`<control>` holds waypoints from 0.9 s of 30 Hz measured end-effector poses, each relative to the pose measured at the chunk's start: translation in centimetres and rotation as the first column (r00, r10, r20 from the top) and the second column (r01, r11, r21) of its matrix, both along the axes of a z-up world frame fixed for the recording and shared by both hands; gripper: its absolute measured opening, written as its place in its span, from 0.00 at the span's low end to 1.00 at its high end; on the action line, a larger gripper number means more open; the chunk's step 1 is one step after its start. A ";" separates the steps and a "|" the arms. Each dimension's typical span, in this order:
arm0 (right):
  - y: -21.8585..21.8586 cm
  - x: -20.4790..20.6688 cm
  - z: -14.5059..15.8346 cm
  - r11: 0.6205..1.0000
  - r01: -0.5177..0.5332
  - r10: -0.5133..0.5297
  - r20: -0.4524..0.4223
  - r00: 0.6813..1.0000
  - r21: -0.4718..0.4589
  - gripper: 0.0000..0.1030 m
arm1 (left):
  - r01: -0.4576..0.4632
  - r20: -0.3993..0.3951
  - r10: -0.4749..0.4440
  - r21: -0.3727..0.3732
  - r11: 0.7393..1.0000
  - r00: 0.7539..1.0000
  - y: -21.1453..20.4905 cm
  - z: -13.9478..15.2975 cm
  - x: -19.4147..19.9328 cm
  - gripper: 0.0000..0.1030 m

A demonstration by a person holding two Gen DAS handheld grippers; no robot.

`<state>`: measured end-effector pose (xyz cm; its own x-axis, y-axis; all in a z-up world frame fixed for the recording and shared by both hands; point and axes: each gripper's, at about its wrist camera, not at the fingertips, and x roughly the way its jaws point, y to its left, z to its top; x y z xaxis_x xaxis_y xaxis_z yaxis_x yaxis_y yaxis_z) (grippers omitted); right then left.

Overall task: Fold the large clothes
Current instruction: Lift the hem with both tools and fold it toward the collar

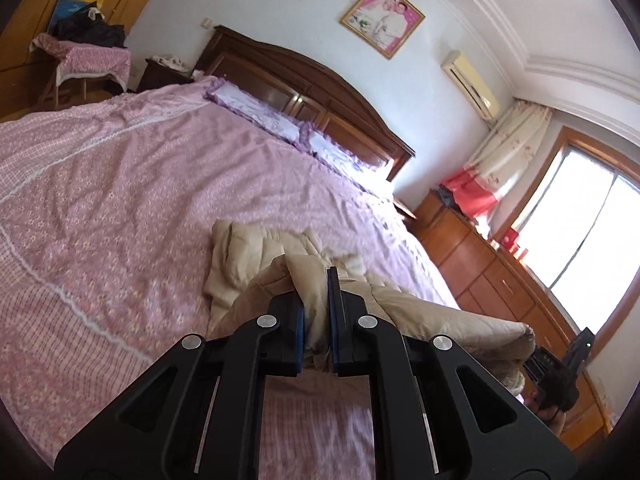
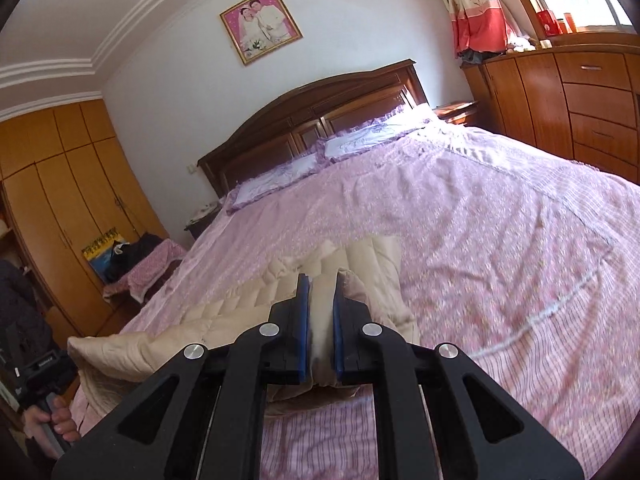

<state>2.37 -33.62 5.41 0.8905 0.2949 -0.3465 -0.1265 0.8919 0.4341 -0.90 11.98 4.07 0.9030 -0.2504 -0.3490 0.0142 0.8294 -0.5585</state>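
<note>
A beige quilted garment (image 1: 256,256) lies partly on the pink bedspread and is lifted at its near edge. My left gripper (image 1: 317,280) is shut on a fold of it. In the right wrist view the same garment (image 2: 368,264) stretches left toward the other hand. My right gripper (image 2: 321,284) is shut on its near edge, the cloth bunched between the blue pads (image 2: 303,312). The garment hangs between both grippers above the bed's foot. The right gripper (image 1: 556,376) also shows in the left wrist view.
The bed (image 1: 100,200) has a pink flowered cover, purple pillows (image 1: 256,110) and a dark wooden headboard (image 2: 320,120). Wooden drawers (image 2: 580,100) stand along the window side. A wardrobe (image 2: 60,184) and a chair with dark clothes (image 2: 136,256) stand on the other side.
</note>
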 end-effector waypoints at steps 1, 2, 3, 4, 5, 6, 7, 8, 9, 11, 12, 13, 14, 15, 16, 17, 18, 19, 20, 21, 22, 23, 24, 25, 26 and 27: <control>0.1 0.4 0.1 1.000 0.002 -0.002 0.001 1.000 -0.001 0.10 | -0.013 0.002 0.013 -0.006 1.000 1.000 0.0 0.0 0.9 0.09; 0.2 1.3 0.3 1.000 0.003 -0.003 0.002 1.000 -0.003 0.10 | -0.018 0.003 0.018 -0.010 1.000 1.000 0.1 0.0 1.4 0.09; 0.4 2.2 0.4 1.000 0.005 -0.005 -0.002 1.000 -0.007 0.10 | -0.026 0.001 0.026 -0.015 1.000 1.000 0.2 0.0 2.2 0.09; 0.5 3.1 0.5 1.000 0.007 -0.007 -0.007 1.000 -0.011 0.10 | -0.033 -0.001 0.033 -0.015 0.999 0.999 0.2 0.2 3.1 0.09; 0.6 4.1 0.6 1.000 0.007 -0.007 -0.012 1.000 -0.013 0.11 | -0.039 -0.001 0.039 -0.012 0.999 0.999 0.2 0.3 3.9 0.09; 0.7 5.0 0.6 1.000 0.007 -0.007 -0.017 1.000 -0.017 0.10 | -0.050 -0.003 0.050 -0.009 0.999 0.999 0.2 0.5 5.1 0.09; 0.8 6.1 0.7 1.000 0.008 -0.009 -0.024 1.000 -0.023 0.10 | -0.061 -0.008 0.061 -0.006 0.998 0.998 0.1 0.6 6.3 0.09; 0.9 6.9 0.8 1.000 0.008 -0.009 -0.028 1.000 -0.028 0.10 | -0.068 -0.009 0.068 -0.002 0.998 0.998 0.1 0.7 7.2 0.09; 1.0 8.0 0.9 0.999 0.012 -0.014 -0.032 0.999 -0.039 0.11 | -0.082 -0.011 0.082 0.013 0.997 0.997 0.0 0.8 8.6 0.09; 1.8 10.7 1.0 0.997 0.035 -0.038 -0.041 0.998 -0.074 0.10 | -0.109 -0.031 0.110 0.037 0.993 0.993 -0.1 0.8 11.7 0.09; 2.1 11.5 1.0 0.996 0.039 -0.043 -0.043 0.998 -0.084 0.10 | -0.114 -0.041 0.116 0.037 0.993 0.992 0.0 0.6 12.8 0.09; 2.6 13.2 1.0 0.993 0.054 -0.060 -0.050 0.997 -0.105 0.11 | -0.122 -0.055 0.124 0.043 0.992 0.991 0.0 0.4 14.0 0.09; 2.8 14.2 0.9 0.992 0.060 -0.067 -0.056 0.996 -0.114 0.11 | -0.126 -0.068 0.129 0.052 0.991 0.989 0.0 0.2 15.4 0.09; 3.2 15.8 0.7 0.989 0.065 -0.075 -0.069 0.995 -0.131 0.11 | -0.126 -0.080 0.131 0.059 0.990 0.988 0.2 0.0 16.9 0.09; 3.3 16.6 0.5 0.988 0.070 -0.080 -0.075 0.994 -0.139 0.10 | -0.127 -0.088 0.132 0.065 0.990 0.987 0.2 -0.2 17.8 0.09; 3.4 18.2 0.1 0.985 0.072 -0.086 -0.088 0.992 -0.155 0.10 | -0.126 -0.098 0.132 0.074 0.989 0.986 0.2 -0.6 19.0 0.10; 3.6 19.4 -0.3 0.982 0.074 -0.092 -0.102 0.991 -0.172 0.10 | -0.124 -0.110 0.134 0.090 0.988 0.985 0.2 -1.1 20.3 0.10; 3.5 20.4 -0.7 0.981 0.076 -0.097 -0.114 0.989 -0.180 0.10 | -0.123 -0.120 0.136 0.106 0.987 0.983 0.1 -1.5 21.2 0.10; 3.6 21.8 -1.4 0.980 0.071 -0.098 -0.139 0.985 -0.188 0.10 | -0.122 -0.132 0.139 0.128 0.984 0.982 0.0 -2.0 22.3 0.10; 3.6 23.0 -2.1 0.978 0.066 -0.099 -0.160 0.982 -0.196 0.10 | -0.120 -0.143 0.141 0.144 0.982 0.980 -0.1 -2.6 23.2 0.10; 3.6 24.0 -2.7 0.977 0.062 -0.099 -0.178 0.979 -0.204 0.10 | -0.119 -0.156 0.145 0.166 0.979 0.977 -0.3 -3.2 24.2 0.10; 3.7 25.2 -3.4 0.975 0.054 -0.099 -0.202 0.974 -0.215 0.10 | -0.118 -0.165 0.149 0.185 0.976 0.975 -0.4 -3.8 25.0 0.10; 3.7 26.2 -4.1 0.974 0.046 -0.096 -0.222 0.970 -0.220 0.10 | -0.114 -0.169 0.151 0.209 0.971 0.974 -0.7 -4.4 26.1 0.10; 3.8 27.3 -4.8 0.972 0.037 -0.094 -0.238 0.967 -0.231 0.10 | -0.112 -0.168 0.153 0.230 0.967 0.974 -0.8 -4.8 26.8 0.10; 3.9 28.0 -5.3 0.970 0.032 -0.093 -0.244 0.965 -0.240 0.10 | -0.112 -0.169 0.157 0.247 0.962 0.973 -1.1 -5.1 27.4 0.10; 3.9 29.0 -5.9 0.967 0.025 -0.090 -0.250 0.964 -0.253 0.10 | -0.111 -0.175 0.160 0.261 0.959 0.971 -1.2 -5.6 28.2 0.10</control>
<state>31.34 -29.67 -0.47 0.7742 0.1224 -0.6210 0.0153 0.9772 0.2118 27.34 10.76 -1.55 0.8320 -0.0136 -0.5546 -0.1955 0.9284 -0.3161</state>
